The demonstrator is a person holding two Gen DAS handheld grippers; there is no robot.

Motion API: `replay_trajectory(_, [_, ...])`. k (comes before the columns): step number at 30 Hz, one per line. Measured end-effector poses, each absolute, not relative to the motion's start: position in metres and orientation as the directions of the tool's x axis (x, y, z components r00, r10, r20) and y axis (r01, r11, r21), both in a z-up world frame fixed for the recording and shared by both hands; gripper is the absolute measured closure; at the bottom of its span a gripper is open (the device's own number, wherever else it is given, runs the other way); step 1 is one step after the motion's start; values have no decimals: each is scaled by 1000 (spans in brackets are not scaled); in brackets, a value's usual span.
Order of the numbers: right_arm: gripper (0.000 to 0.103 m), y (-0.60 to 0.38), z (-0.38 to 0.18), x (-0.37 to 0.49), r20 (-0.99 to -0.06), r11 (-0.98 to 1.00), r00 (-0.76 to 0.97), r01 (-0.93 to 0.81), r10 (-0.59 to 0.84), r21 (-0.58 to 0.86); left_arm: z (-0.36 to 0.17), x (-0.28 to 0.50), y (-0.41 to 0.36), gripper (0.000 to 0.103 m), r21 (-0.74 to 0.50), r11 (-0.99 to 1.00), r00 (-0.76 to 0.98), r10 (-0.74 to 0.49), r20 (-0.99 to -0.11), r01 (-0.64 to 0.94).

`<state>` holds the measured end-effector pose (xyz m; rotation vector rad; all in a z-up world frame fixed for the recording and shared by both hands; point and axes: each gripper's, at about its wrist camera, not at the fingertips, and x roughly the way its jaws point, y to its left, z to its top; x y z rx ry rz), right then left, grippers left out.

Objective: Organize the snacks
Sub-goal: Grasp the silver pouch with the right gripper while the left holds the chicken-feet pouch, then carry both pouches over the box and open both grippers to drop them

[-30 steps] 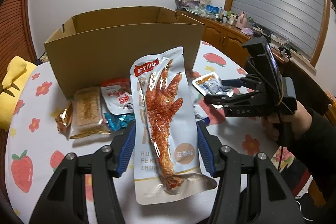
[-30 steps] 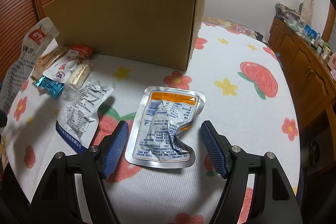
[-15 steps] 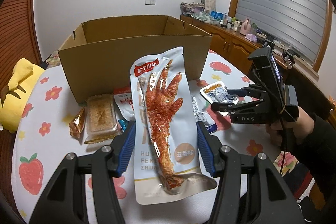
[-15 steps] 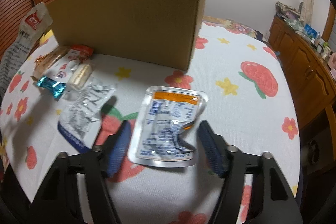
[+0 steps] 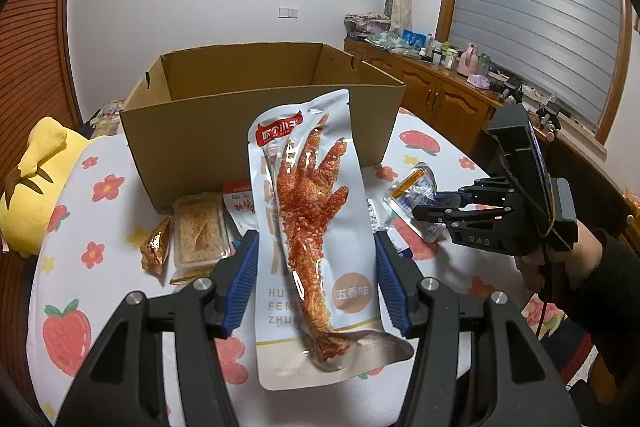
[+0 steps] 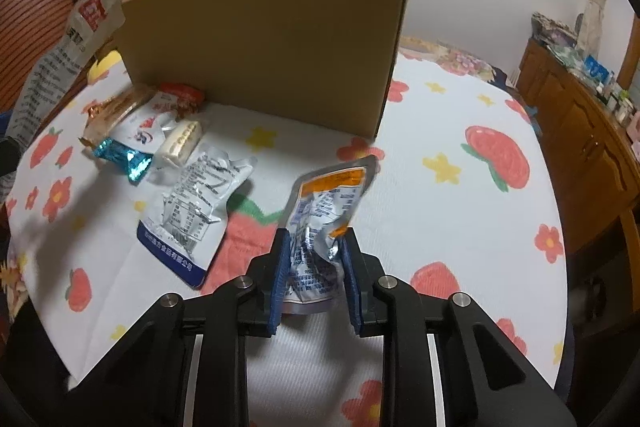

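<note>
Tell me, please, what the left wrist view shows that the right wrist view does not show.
Only the left wrist view shows the inside of the cardboard box, the yellow plush toy and the person's hand holding the right gripper. Only the right wrist view shows that gripper's pads pressing the crumpled silver pouch. Both show the box, the chicken-foot packet, the pouch and the flowered tablecloth.

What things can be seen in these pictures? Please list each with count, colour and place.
Cardboard box: one, brown, open, on the table.
Chicken-foot pack: one, pale blue with red, in the left claw.
Foil pouch: one, silver with orange, in the right claw.
Flat pouch: one, silver with blue edge, on the table.
Small snacks: several, mixed colours, before the box.
Plush toy: one, yellow, at the table's edge.
Hand: one, dark sleeve, holding the right claw.
</note>
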<state>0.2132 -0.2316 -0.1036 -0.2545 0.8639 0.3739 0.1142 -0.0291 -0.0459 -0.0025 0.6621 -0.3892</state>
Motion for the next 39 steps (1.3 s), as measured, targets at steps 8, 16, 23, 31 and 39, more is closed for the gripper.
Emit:
replay_trajectory(8, [85,-229,-84,198,-741,902,625,-428,245,-63,-28,116,-27,48,-128,925,740,-364,-565,357])
replay_trajectory(16, [86,-223,-61,190,-707,890,656,-448,266,-81,-9,121,-25,48,-122,924,761,-368,-533,362])
replay_trajectory(23, [86,-209,-13,193,-639,870,701,-483,318,-98,19,139,-22,48,-85,927,789,-356,-500,365])
replay_trajectory(31, [85,-185,33,228,-581,844,724,-524,371,-114,40,190,-17,47,-65,933,794,-336,-506,353])
replay_trajectory(39, [85,-166,35,283,-595,823,702,-556,392,-113,38,249,-16,47,-28,951,796,-274,-540,308])
